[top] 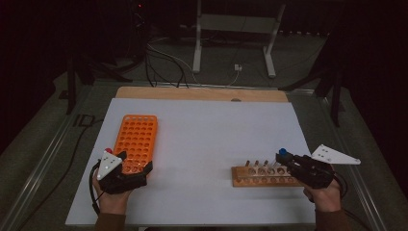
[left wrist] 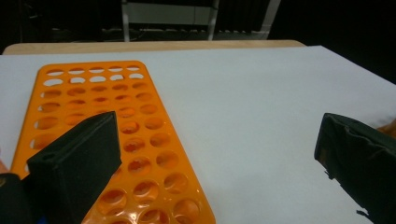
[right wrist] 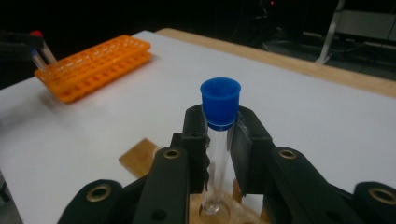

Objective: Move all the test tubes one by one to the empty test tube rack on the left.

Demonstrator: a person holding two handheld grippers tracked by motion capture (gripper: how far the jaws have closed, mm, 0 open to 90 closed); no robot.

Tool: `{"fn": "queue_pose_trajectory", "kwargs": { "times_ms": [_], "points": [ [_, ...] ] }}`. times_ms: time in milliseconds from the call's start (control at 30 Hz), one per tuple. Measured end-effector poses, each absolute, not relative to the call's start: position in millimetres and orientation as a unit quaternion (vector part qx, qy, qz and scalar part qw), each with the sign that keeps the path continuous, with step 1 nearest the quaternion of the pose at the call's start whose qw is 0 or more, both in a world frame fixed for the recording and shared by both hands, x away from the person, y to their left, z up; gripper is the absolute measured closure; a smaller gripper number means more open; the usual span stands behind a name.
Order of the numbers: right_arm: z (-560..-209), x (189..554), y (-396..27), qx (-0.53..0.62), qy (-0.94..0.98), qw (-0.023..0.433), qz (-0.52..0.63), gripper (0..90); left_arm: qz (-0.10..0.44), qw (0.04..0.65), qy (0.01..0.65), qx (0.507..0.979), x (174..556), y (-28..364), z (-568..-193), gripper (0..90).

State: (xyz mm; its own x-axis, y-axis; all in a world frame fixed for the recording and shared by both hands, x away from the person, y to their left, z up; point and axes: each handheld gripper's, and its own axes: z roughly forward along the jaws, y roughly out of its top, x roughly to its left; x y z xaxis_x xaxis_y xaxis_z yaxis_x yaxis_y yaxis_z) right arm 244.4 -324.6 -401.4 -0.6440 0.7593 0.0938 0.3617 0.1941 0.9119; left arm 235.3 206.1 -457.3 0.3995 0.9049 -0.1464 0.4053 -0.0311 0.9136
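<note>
Right gripper (right wrist: 218, 140) fingers clamping blue-capped tube (right wrist: 219, 135) just below cap, tube bottom sitting in wooden rack (top: 263, 176). Tube looking light, rigid, slick, breakable (probably glass): gripping gently near cap. Left gripper (left wrist: 215, 154) fingers spreading wide, empty, over orange rack (left wrist: 112, 116).

Both grippers are matte black — the left gripper (top: 126, 166) and right gripper (top: 285, 161) each topped by a pale grey three-cornered plate behind the jaws, brass-ringed screw holes behind the pads, black cables trailing rearward — above brown sleeves (top: 110, 222).
</note>
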Motion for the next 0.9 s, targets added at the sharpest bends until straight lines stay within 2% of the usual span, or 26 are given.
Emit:
{"fn": "queue_pose_trajectory", "kwargs": {
  "times_ms": [233, 433, 900],
  "points": [
    [-389.9, 254.7, -319.0, 0.372, 0.740, 0.204, 0.522, 77.0, 0.264, 0.497, 0.472, 0.679, 235.8, 201.3, -456.7, 2.6],
    [-387.6, 267.0, -302.4, 0.368, 0.738, 0.202, 0.528, 77.0, 0.251, 0.499, 0.465, 0.687, 237.2, 194.1, -452.1, 2.8],
    [-383.1, 282.9, -256.5, 0.346, 0.742, 0.177, 0.547, 76.9, 0.249, 0.513, 0.437, 0.695, 239.4, 164.2, -433.9, 5.3]
  ]
}}
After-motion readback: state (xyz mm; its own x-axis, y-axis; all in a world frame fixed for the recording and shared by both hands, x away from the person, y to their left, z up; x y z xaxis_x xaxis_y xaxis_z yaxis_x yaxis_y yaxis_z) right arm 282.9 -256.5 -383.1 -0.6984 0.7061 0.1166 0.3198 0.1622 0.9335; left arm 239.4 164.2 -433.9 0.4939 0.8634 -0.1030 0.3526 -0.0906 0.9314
